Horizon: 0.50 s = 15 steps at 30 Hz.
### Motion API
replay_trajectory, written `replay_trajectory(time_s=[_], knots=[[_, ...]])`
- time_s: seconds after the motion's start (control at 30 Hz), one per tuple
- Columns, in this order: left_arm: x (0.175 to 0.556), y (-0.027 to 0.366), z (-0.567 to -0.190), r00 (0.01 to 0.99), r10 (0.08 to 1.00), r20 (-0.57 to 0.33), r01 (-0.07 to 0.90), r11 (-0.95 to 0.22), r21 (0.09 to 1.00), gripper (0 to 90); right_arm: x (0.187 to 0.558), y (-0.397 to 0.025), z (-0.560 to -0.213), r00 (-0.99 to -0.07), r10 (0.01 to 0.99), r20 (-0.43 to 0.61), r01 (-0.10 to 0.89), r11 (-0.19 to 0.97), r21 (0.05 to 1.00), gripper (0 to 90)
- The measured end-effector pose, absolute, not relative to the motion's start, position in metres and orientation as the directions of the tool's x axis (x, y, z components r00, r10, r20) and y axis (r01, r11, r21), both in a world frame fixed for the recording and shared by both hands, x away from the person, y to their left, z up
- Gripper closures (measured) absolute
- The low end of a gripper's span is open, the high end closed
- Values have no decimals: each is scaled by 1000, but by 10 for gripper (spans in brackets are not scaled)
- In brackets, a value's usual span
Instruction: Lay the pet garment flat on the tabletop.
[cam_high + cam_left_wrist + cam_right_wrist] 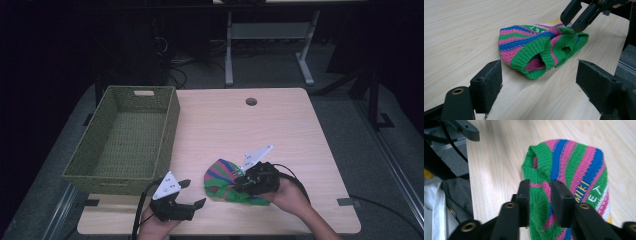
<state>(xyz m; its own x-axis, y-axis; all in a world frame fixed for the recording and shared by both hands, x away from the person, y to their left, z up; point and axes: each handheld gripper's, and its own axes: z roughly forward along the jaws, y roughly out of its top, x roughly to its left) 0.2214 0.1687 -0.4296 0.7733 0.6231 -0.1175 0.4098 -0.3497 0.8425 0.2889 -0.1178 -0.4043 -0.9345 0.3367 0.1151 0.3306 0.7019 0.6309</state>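
Where worktop (280, 130) nears its front edge, striped knitted garment (223, 180) lying flat, green ribbed openings turned toward left tongs (192, 193). Right tongs (540, 195) clamped on green-and-pink fold of garment, pads pressed close with fabric between. Left tongs spread wide apart, holding nothing, low over bare wood just beside garment. Green woven basket (167, 131) at left of worktop, well apart from garment.

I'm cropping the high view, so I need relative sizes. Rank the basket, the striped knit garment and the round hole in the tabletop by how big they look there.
1. basket, by far the largest.
2. striped knit garment.
3. round hole, smallest.
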Motion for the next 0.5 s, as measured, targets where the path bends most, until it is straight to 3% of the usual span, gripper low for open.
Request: replay_trajectory(time_s=[0.5], knots=[[221, 169, -430, 775, 622, -115, 408, -352, 843, 207, 305, -88, -439, -938, 337, 77, 326, 787, 523, 744]])
